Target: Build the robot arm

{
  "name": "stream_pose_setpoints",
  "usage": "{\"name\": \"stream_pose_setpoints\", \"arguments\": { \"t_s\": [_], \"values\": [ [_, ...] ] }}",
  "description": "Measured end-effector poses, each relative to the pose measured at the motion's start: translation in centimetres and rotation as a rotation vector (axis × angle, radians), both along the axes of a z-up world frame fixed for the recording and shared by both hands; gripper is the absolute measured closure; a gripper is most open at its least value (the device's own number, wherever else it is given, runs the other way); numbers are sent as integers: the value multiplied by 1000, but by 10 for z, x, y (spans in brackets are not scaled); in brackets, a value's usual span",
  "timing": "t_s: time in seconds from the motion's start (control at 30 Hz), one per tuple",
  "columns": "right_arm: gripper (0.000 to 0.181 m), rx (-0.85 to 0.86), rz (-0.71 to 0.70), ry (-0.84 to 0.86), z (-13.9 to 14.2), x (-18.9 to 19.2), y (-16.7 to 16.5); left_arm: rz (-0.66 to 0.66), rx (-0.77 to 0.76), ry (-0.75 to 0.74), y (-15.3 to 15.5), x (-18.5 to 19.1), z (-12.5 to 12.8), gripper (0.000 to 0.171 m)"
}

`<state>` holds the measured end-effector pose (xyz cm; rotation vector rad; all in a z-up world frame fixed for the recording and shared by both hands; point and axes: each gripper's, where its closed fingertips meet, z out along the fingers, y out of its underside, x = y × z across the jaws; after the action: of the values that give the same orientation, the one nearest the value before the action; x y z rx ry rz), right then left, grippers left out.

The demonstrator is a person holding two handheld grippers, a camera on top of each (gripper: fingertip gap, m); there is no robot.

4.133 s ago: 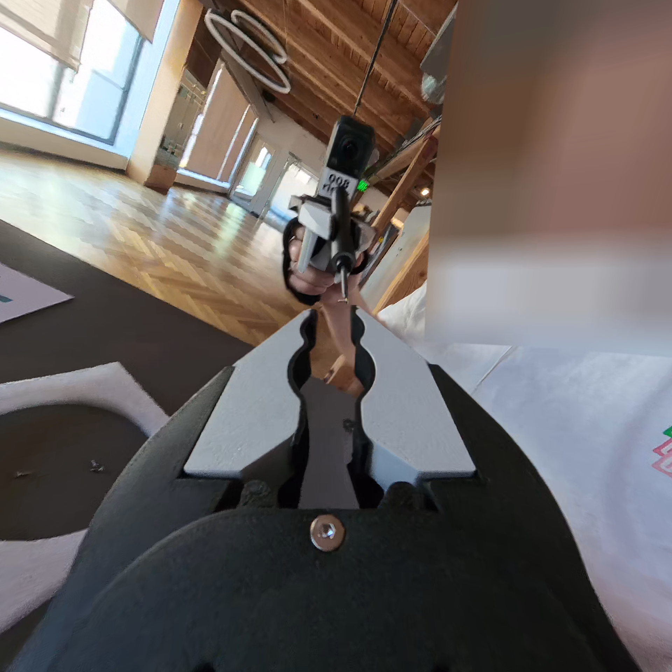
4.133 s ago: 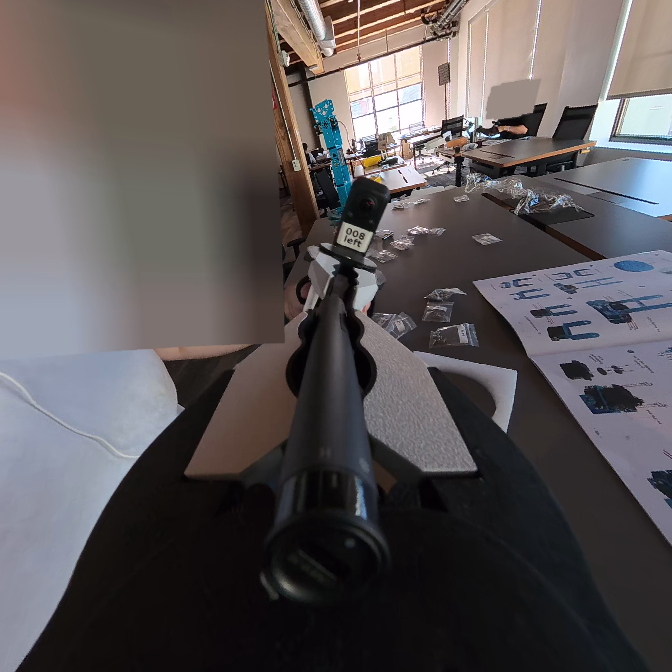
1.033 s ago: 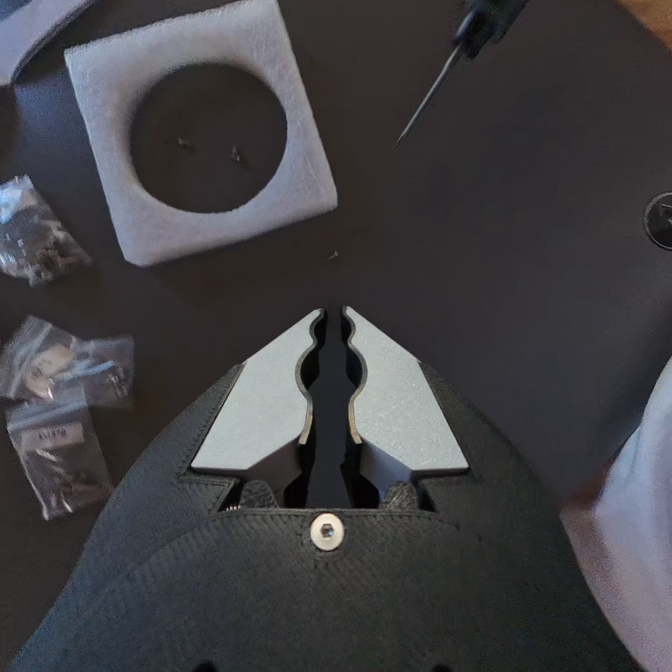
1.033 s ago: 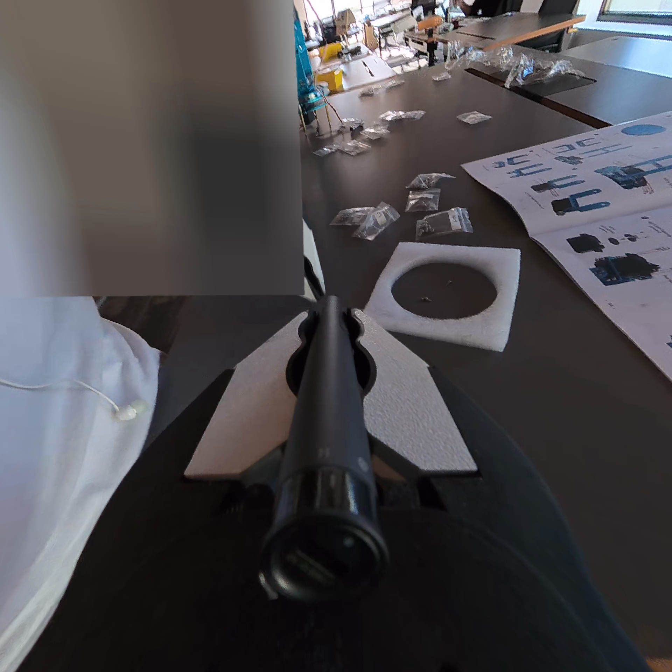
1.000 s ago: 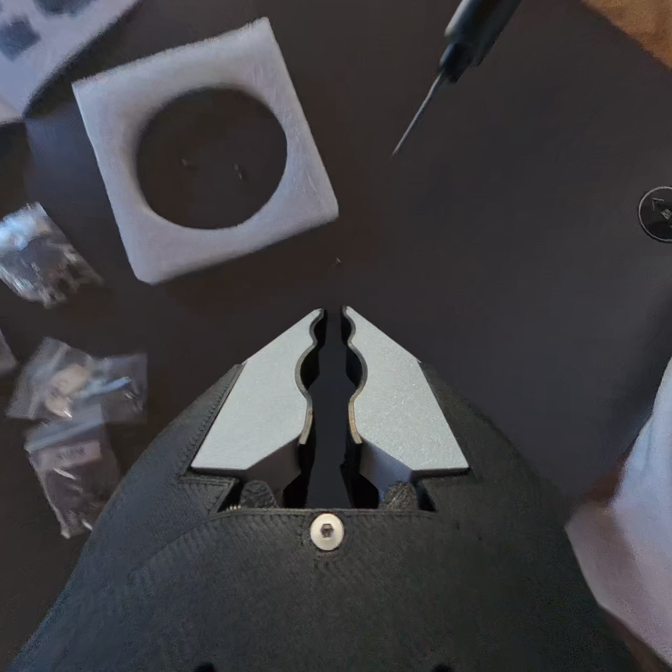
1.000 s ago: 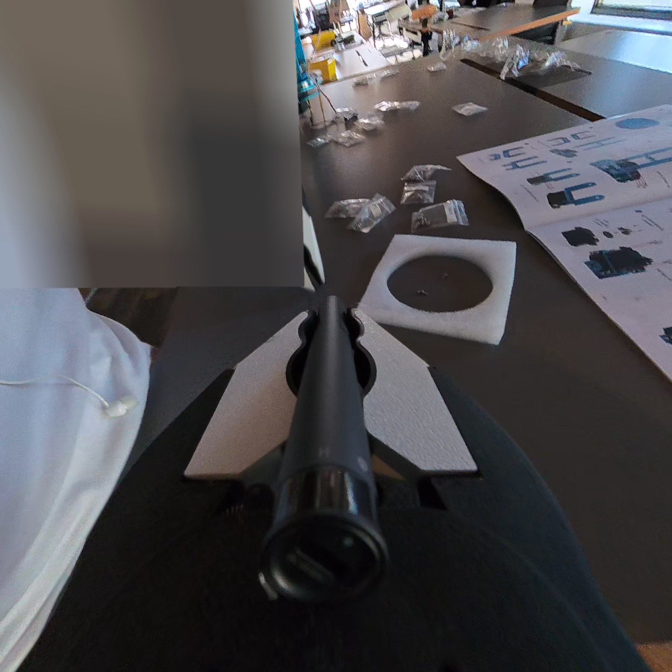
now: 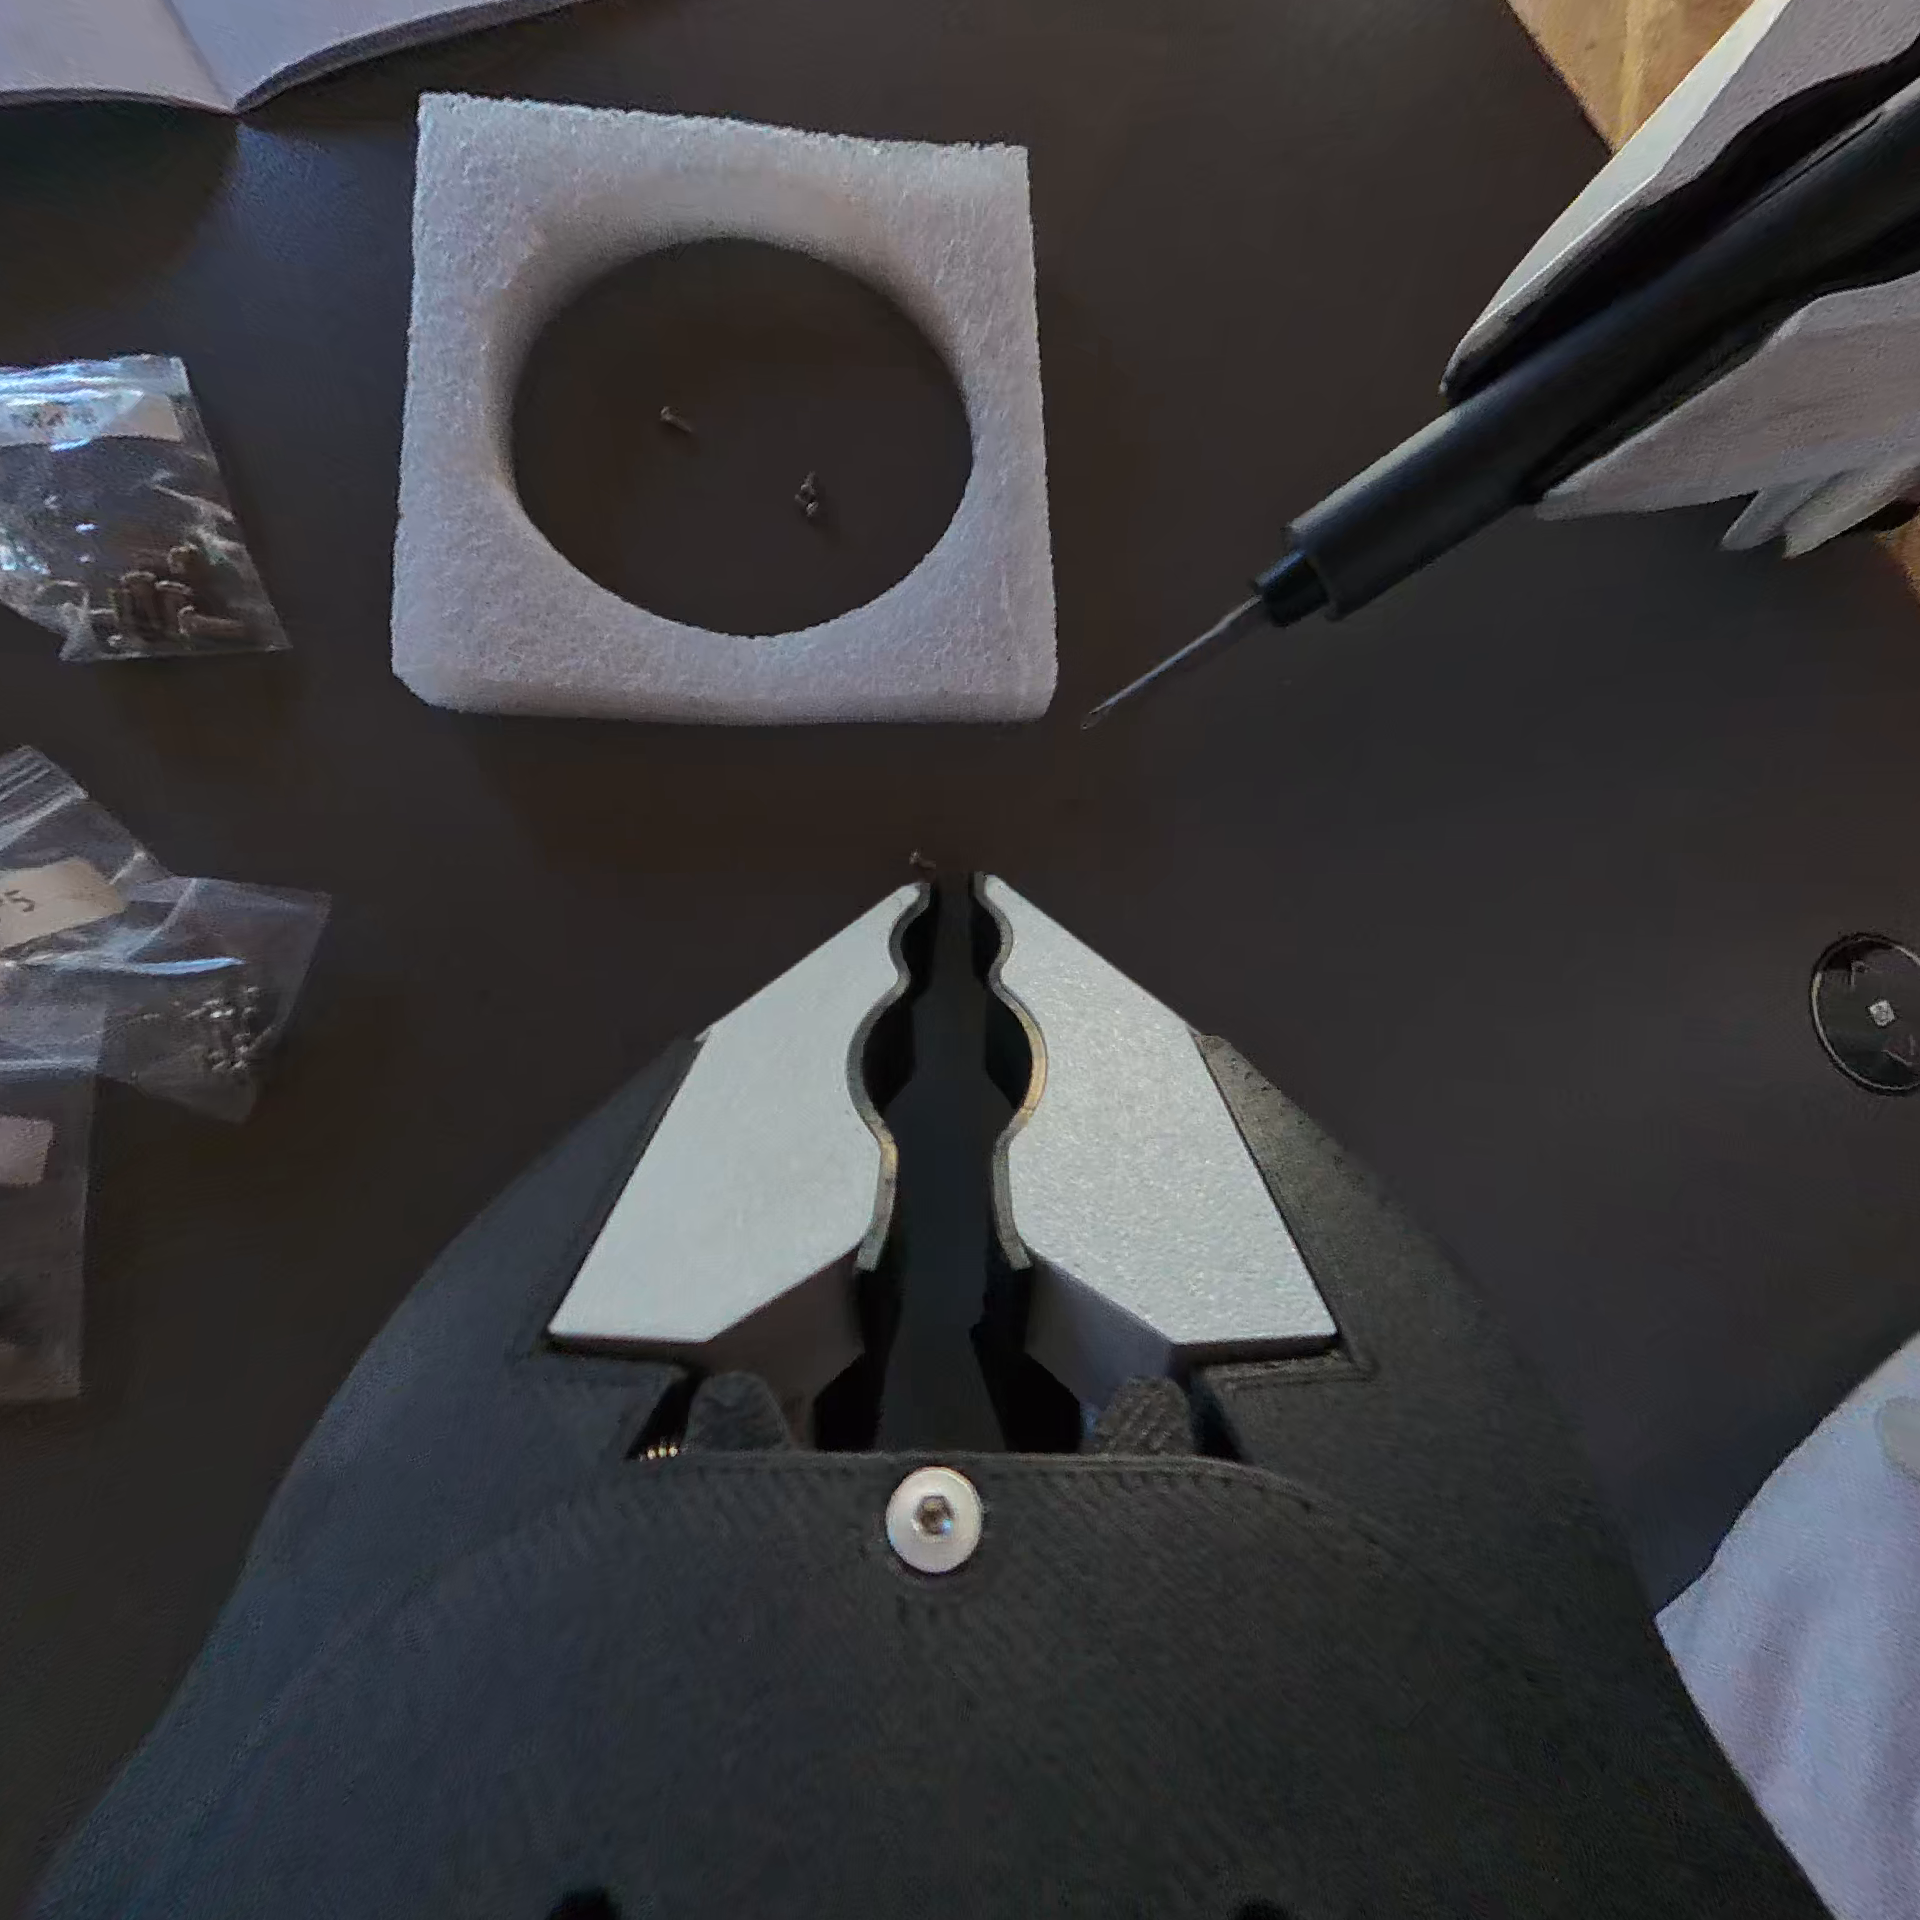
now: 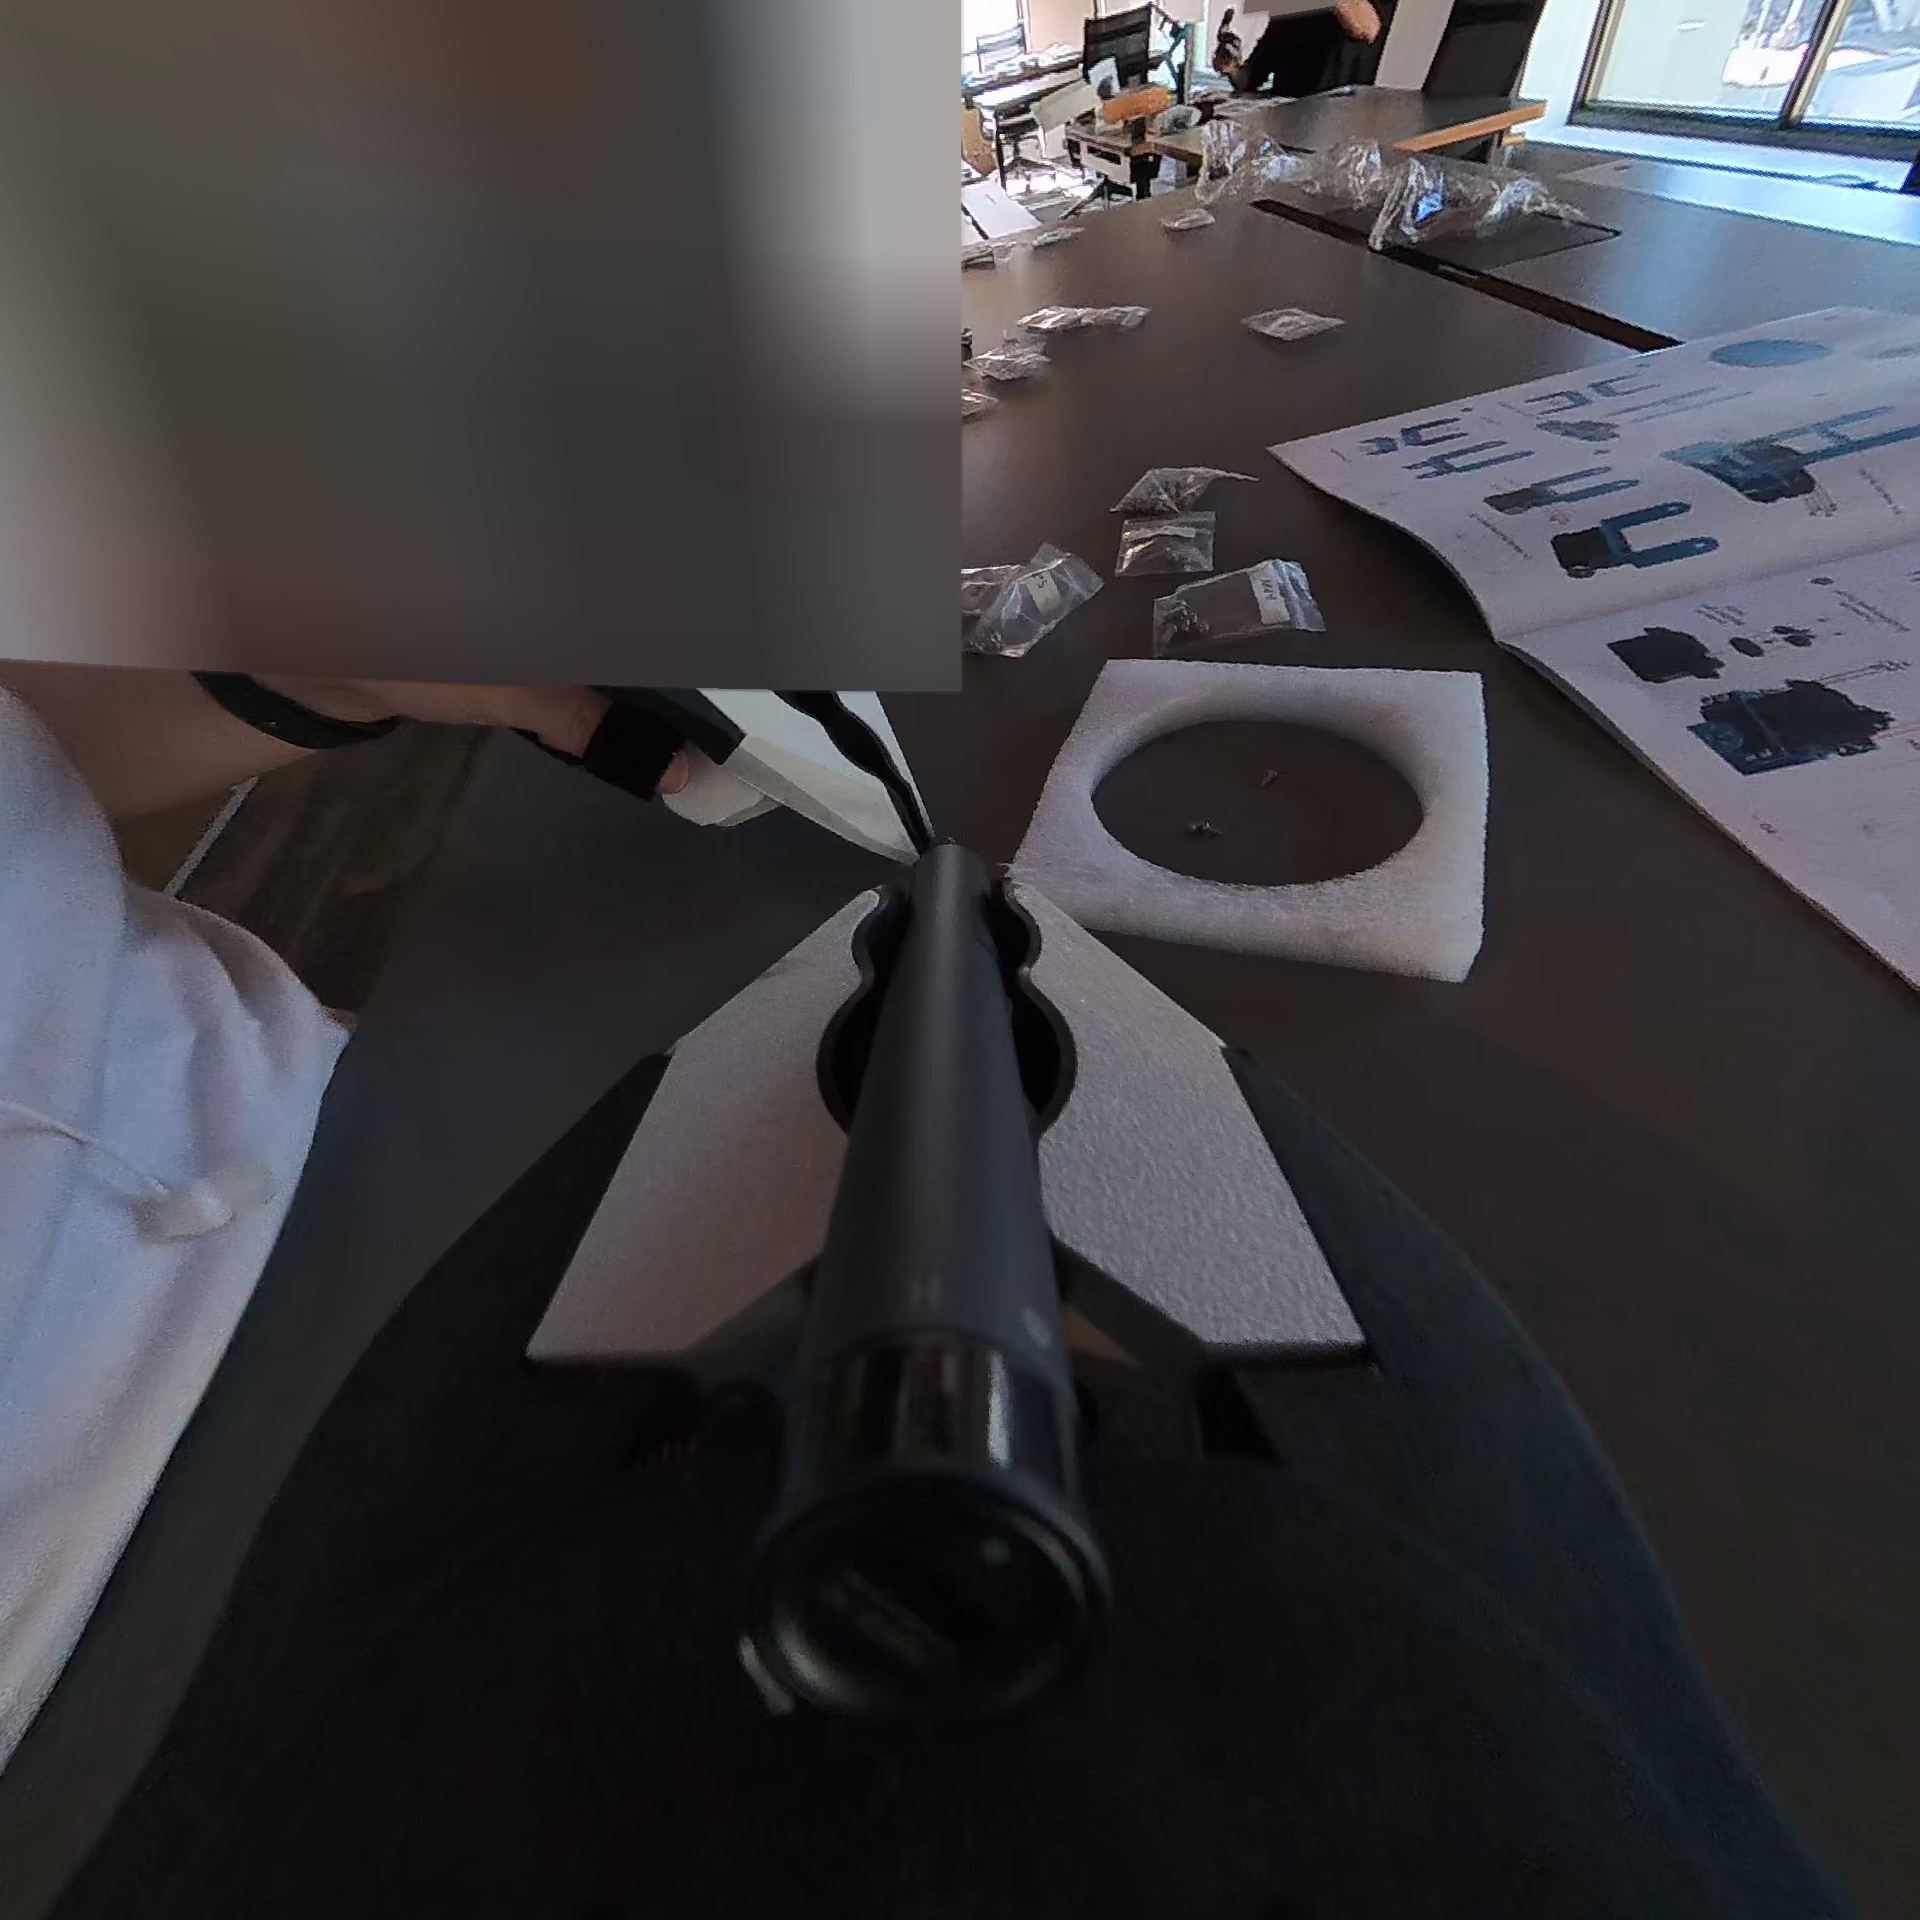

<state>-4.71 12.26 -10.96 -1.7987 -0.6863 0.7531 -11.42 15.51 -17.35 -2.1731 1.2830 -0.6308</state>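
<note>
My left gripper (image 7: 948, 883) points down at the dark table, jaws nearly together with a thin slit, holding nothing. A tiny loose screw (image 7: 918, 858) lies on the table just ahead of its left fingertip. My right gripper (image 8: 940, 883) is shut on a black screwdriver (image 8: 945, 1143). In the left wrist view the screwdriver (image 7: 1403, 520) comes in from the upper right, its thin tip hovering near the corner of a white foam square (image 7: 468, 623). Two small screws (image 7: 675, 418) lie in the foam's round hole. The left gripper also shows in the right wrist view (image 8: 810, 790).
Clear bags of small parts (image 7: 125, 520) lie left of the foam, and more bags (image 8: 1236, 608) lie beyond it. An open printed booklet (image 8: 1714, 520) lies to the right. A round black disc (image 7: 1870, 1029) sits in the table. A white sleeve (image 8: 125, 1039) is on the left. One gripper's finger ends stand about 10 centimeters off the other's. The right gripper is farther from the white foam square (image 7: 468, 623), some 15 centimeters, than the left, some 9 centimeters. Look for it in the right wrist view (image 8: 1130, 684) too.
My left gripper has dropped closer to the table, and the tiny screw now lies right at its fingertips. My right gripper has brought the screwdriver tip nearer, beside the foam's corner.
</note>
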Motion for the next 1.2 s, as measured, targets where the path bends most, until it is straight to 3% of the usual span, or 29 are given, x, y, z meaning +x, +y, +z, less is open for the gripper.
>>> {"name": "stream_pose_setpoints", "arguments": {
  "t_s": [0.67,0.9,1.2],
  "values": [
    [164,25,52,32,8,2,-7,54,139,86,5,5,-1,160],
    [164,27,61,44,8,2,-8,102,132,51,8,3,-1,168],
    [164,32,66,41,8,5,-9,97,130,30,8,8,-1,164]
  ]
}}
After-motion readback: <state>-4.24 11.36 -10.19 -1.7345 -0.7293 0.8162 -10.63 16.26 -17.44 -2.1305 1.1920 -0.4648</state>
